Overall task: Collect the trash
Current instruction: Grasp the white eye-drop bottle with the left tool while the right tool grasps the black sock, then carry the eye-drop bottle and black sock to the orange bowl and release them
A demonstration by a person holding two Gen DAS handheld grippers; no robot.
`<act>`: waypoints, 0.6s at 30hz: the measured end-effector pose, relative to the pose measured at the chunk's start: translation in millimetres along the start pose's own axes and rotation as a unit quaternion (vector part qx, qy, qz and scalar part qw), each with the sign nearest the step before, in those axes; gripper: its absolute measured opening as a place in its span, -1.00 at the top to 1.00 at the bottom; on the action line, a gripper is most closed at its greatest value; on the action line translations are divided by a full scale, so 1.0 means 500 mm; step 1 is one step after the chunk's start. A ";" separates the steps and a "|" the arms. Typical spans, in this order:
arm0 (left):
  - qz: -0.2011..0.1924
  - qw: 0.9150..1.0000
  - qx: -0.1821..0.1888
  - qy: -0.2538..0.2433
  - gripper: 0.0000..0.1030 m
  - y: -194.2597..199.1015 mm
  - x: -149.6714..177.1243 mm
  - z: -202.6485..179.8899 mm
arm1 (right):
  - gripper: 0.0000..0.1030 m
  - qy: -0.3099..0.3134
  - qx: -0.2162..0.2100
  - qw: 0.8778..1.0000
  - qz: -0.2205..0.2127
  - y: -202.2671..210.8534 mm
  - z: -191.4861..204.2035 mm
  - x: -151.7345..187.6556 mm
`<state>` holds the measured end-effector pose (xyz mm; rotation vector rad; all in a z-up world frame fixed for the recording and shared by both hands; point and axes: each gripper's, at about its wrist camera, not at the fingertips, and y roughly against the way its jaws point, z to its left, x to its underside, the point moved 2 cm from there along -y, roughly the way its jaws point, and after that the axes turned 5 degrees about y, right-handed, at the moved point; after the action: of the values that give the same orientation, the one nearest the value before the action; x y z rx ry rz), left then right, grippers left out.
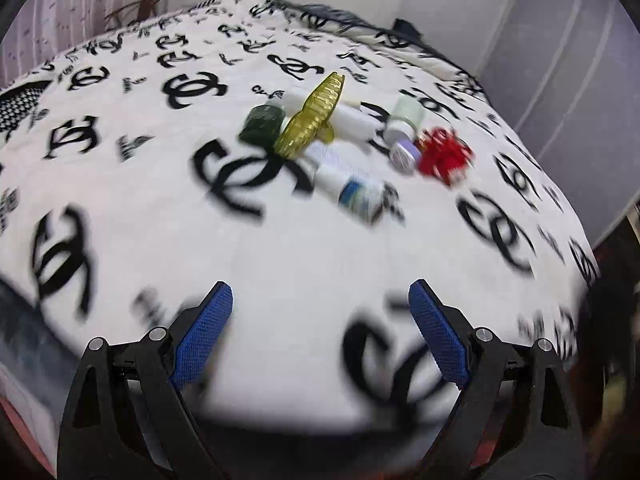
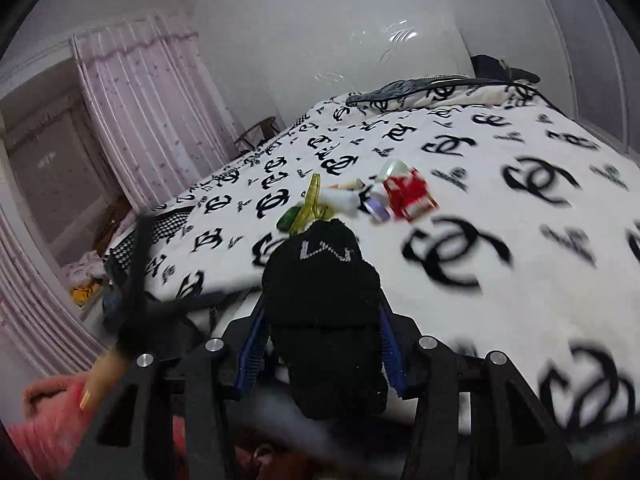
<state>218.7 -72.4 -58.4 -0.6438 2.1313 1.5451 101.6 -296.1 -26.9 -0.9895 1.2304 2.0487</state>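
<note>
A cluster of trash lies near the middle of a bed: a crumpled red packet (image 1: 444, 156), a ribbed yellow-green plastic piece (image 1: 314, 116), a dark green wad (image 1: 260, 124), a white bottle with a blue label (image 1: 352, 190) lying on its side, a pale green cup-like container (image 1: 404, 118) and a small round lavender lid (image 1: 404, 156). The pieces sit touching or just beside one another, blurred by motion. They rest on a soft white bedspread (image 1: 280, 248) printed with bold black interlocking logos.

The left gripper (image 1: 320, 308) hangs above the near part of the bedspread, well short of the pile, its blue textured pads spread wide with nothing between them. The right gripper (image 2: 320, 320) is clamped on a black knitted item (image 2: 324, 300) with a pale zigzag stitch near its top; the soft bundle fills the jaws and hides part of the pile behind it in the right wrist view.

Beyond the bed hang pale pink striped curtains (image 2: 136, 112), with a dark wooden chair (image 2: 256, 134) at the far side. A dark pillow (image 2: 404, 92) lies at the head. A pink cloth (image 2: 48, 420) shows at the lower left.
</note>
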 end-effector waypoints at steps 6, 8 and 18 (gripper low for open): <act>0.013 0.999 -0.038 0.005 -0.66 -0.112 -0.082 -0.059 | 0.04 0.005 -0.001 1.000 0.013 0.067 -0.002 0.104; 0.028 0.998 -0.042 0.027 -0.54 -0.141 -0.095 -0.060 | 0.04 0.001 -0.011 1.000 0.020 0.073 -0.007 0.124; 0.034 0.998 -0.019 0.050 0.23 -0.138 -0.099 -0.016 | 0.04 -0.019 -0.023 0.999 0.015 0.082 -0.025 0.147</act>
<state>299.0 -92.9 -79.1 -0.6815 2.2222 1.6251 31.9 -319.3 -70.1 -0.9532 1.1911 2.1174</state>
